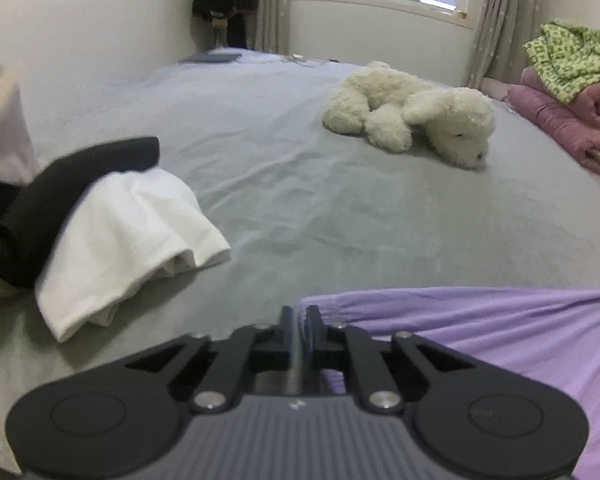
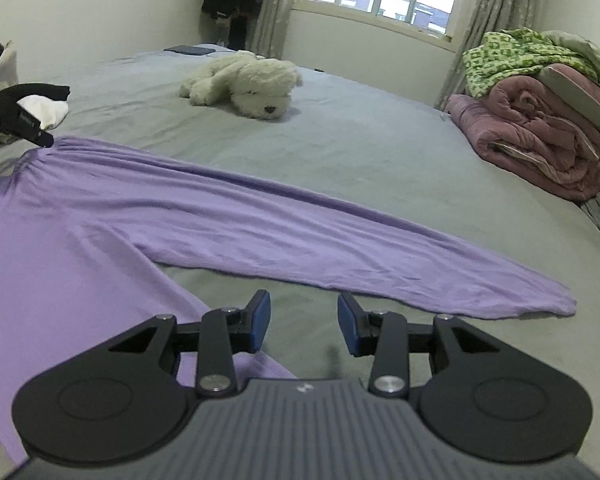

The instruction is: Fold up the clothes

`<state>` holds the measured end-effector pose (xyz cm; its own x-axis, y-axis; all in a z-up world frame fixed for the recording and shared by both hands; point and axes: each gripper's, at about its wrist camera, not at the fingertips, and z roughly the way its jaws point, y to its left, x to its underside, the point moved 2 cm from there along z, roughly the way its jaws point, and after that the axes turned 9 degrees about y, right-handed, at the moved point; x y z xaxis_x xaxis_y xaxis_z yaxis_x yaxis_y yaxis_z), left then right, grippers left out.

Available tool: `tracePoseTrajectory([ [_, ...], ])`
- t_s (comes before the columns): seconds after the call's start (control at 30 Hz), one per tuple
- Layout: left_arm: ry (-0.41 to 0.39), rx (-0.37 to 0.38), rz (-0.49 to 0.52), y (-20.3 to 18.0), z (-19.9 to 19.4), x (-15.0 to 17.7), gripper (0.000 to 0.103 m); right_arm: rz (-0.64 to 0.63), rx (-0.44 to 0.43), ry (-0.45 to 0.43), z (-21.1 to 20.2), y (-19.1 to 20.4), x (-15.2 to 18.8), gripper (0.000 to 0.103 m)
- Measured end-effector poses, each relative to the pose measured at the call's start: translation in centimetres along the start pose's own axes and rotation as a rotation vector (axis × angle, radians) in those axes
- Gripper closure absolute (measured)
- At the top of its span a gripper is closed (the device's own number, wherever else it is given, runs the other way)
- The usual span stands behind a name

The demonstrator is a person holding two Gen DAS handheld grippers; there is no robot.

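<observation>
From the left wrist view, the left gripper [image 1: 299, 314] sits low over the grey-sheeted bed [image 1: 340, 208], its jaws set narrow with only a slim gap between the pads, right at the gathered edge of the lilac long-sleeved cotton garment [image 1: 500, 344] that spreads to the lower right; whether cloth is caught between the pads cannot be told from here. To the left lies a folded white cloth [image 1: 132, 236] with a dark black garment [image 1: 60, 192] draped over its upper side. Farther up the bed a fluffy white plush dog [image 1: 412, 116] lies on its side, and at the right edge a rolled mauve quilt [image 1: 564, 120] carries a green patterned blanket [image 1: 572, 56]. From the right wrist view, the right gripper [image 2: 304, 320] hovers over bare sheet with its blue-padded jaws moderately apart and nothing between them. The lilac garment lies flat across the bed, one long sleeve [image 2: 380, 256] stretching rightward just beyond the fingertips, the body filling the left side. The left gripper shows at the far left, at the garment's gathered end near the white cloth.
</observation>
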<state>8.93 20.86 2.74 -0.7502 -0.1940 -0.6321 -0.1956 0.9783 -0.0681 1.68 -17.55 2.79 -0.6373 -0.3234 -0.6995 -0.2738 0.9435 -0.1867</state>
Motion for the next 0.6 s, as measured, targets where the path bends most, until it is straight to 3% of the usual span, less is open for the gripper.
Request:
tracePoseTrajectory([
  [0.03, 0.000, 0.005, -0.009, 0.4, -0.3, 0.0, 0.060, -0.003, -0.002, -0.002, -0.1, 0.1, 0.0, 0.062],
  [0.13, -0.014, 0.029, -0.046, 1.7, -1.6, 0.1, 0.050, -0.013, -0.008, -0.007, -0.4, 0.3, -0.1, 0.062],
  [0.27, -0.008, 0.088, -0.056, 2.4, -3.3, 1.3, 0.050, -0.017, -0.031, -0.018, -1.0, 0.4, -0.3, 0.062],
  [0.4, 0.003, 0.090, 0.044, 1.2, -4.8, 3.5, 0.057, -0.035, -0.032, -0.012, -1.4, 0.6, -0.3, 0.062],
  [0.53, 0.043, 0.122, 0.144, -0.4, -4.6, 4.8, 0.057, -0.036, -0.041, -0.010, -1.7, 0.7, -0.3, 0.062],
  [0.6, 0.070, 0.103, 0.188, -1.1, -3.9, 5.2, 0.056, -0.038, -0.046, -0.008, -1.7, 0.8, -0.3, 0.062],
])
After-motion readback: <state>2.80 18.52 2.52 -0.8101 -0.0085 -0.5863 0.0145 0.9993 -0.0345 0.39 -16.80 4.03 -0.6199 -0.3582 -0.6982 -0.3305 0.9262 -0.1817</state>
